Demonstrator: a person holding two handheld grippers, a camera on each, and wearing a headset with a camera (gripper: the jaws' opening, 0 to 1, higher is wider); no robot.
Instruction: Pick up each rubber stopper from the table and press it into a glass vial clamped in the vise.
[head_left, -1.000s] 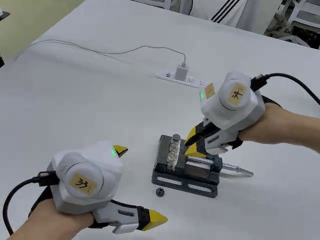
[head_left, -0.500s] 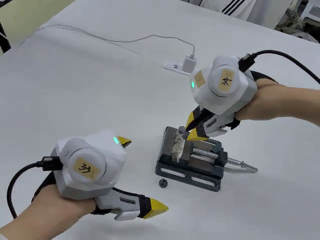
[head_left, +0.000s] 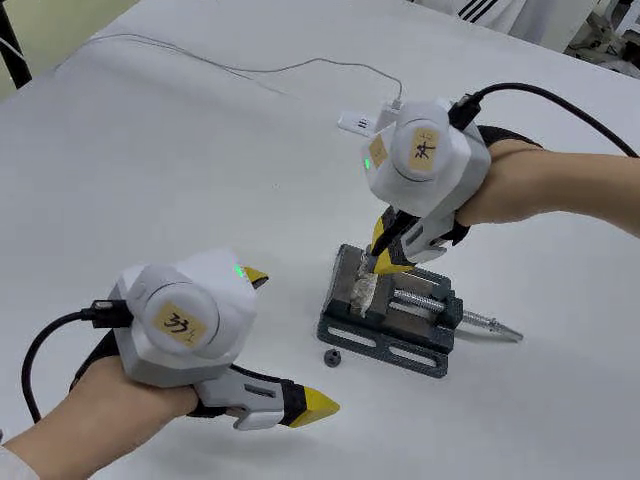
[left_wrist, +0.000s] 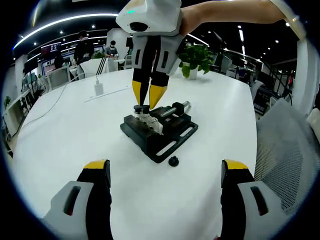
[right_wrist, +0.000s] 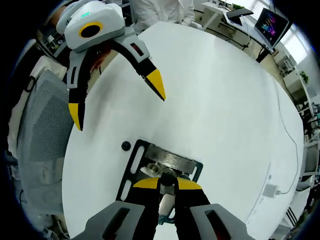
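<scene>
Right claw (right_wrist: 168, 184), low centre of the right gripper view: yellow tips drawn close, pinching a dark grey rubber stopper (left_wrist: 139, 107). The stopper is at the top of the clear glass vials (head_left: 362, 294), at the far end of the row. The vials are clamped in a black metal vise (head_left: 400, 338), right of centre in the head view.

Left claw (left_wrist: 165, 166): spread wide, holding nothing, lower left of the head view, well apart from the vise.

A second small dark stopper (head_left: 332, 357) lies loose on the white surface (head_left: 180, 170), just beside the vise base.
</scene>
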